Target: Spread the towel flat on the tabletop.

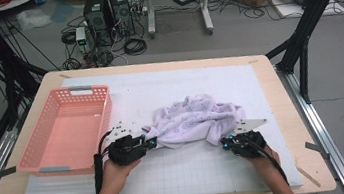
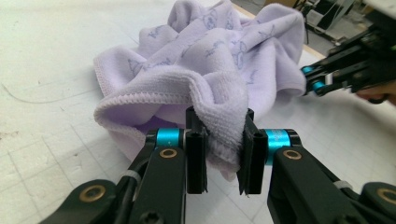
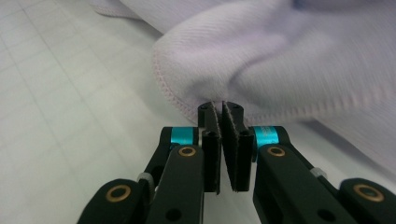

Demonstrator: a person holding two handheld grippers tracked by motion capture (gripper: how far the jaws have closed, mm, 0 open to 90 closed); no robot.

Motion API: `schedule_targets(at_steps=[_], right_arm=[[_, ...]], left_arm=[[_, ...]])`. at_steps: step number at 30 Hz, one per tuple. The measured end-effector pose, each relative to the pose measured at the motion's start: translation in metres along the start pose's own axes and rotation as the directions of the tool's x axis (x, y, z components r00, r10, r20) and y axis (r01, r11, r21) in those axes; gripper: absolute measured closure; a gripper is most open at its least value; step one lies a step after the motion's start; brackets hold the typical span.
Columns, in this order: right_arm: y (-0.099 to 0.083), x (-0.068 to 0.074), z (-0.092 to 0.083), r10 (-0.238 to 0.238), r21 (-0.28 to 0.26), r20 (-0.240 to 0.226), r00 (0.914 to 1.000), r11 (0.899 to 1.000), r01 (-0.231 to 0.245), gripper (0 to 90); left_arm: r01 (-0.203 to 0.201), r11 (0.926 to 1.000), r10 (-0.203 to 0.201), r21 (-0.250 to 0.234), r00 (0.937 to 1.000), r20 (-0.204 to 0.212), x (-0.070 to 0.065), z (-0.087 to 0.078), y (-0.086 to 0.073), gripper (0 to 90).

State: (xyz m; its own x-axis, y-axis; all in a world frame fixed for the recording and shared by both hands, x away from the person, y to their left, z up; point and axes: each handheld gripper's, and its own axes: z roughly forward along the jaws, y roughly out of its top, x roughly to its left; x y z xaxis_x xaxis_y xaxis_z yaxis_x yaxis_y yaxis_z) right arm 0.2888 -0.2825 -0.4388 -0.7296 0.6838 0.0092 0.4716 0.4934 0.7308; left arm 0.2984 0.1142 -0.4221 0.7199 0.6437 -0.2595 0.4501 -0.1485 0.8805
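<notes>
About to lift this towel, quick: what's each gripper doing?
Left gripper: closed on a thick fold of the lilac towel.
Right gripper: shut, pinching the towel's hem.

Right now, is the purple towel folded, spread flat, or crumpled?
Crumpled. The purple towel lies bunched in loose folds on the white mat, with the left gripper and right gripper each pinching an edge.

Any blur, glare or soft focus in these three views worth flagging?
High view: even light, no glare, soft detail overall. Left gripper view: the towel is sharp, the right gripper farther off is soft. Right gripper view: fingers crisp, towel fabric above them blurred.
</notes>
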Motion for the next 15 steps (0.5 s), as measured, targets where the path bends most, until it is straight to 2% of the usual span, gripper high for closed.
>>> schedule_targets(at_steps=[3,7,10,13,15], right_arm=[[-0.011,-0.007,-0.022,0.031,-0.018,0.020,0.9993,0.999,-0.030,86.3],[-0.030,-0.009,-0.053,0.052,-0.016,0.061,0.9967,0.999,-0.052,86.4],[-0.046,-0.009,-0.074,0.081,-0.023,0.063,0.9947,0.997,-0.080,86.4],[-0.057,-0.002,-0.090,0.079,-0.016,0.055,0.9954,0.997,-0.078,86.4],[-0.062,0.004,-0.099,0.061,0.002,0.055,0.9966,0.998,-0.061,86.4]], left_arm=[[-0.012,0.9998,0.012,0.013,0.9998,-0.015,0.000,0.001,0.000,75.8],[-0.010,0.9997,0.010,0.021,0.9999,-0.005,0.000,0.000,-0.002,75.8],[-0.014,0.9995,0.014,0.028,0.9998,0.015,-0.003,-0.002,-0.001,75.7],[-0.015,0.9989,0.012,0.045,0.9983,0.056,-0.009,-0.004,-0.003,75.6],[-0.030,0.9977,0.025,0.061,0.9966,0.079,-0.015,-0.005,-0.006,75.4]])
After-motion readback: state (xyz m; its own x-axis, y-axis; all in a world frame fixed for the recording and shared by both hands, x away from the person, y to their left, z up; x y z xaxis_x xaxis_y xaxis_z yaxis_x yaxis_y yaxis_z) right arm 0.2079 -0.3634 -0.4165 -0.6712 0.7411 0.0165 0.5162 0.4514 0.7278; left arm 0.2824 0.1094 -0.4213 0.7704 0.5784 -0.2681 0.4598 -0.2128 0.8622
